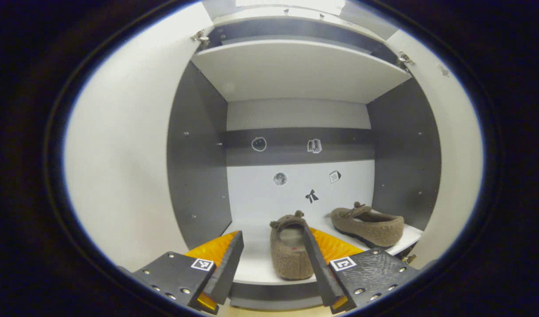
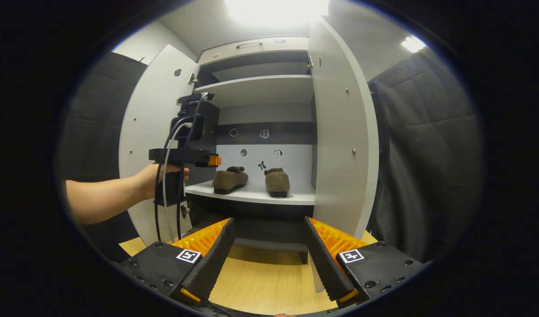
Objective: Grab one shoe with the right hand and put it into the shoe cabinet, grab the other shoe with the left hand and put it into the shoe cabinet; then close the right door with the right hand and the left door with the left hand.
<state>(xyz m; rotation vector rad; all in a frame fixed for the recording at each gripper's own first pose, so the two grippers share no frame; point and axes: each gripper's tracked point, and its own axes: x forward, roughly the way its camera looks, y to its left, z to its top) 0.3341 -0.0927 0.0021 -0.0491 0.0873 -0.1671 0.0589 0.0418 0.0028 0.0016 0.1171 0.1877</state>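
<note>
Two brown shoes sit on the low white shelf (image 1: 256,264) inside the shoe cabinet (image 2: 260,88); one shoe (image 1: 289,251) points its heel at the left gripper (image 1: 273,268), the other shoe (image 1: 368,225) lies just beside it, turned sideways; small picture stickers (image 1: 312,196) dot the back wall, with no words I can read; the left gripper's fingers are spread wide, holding nothing; the right gripper view shows both doors open, a hand (image 2: 159,176) holding the left gripper by the left door (image 2: 150,132), and the wood floor (image 2: 265,281); the right gripper (image 2: 267,259) is spread wide too, back from the cabinet, holding nothing.
</note>
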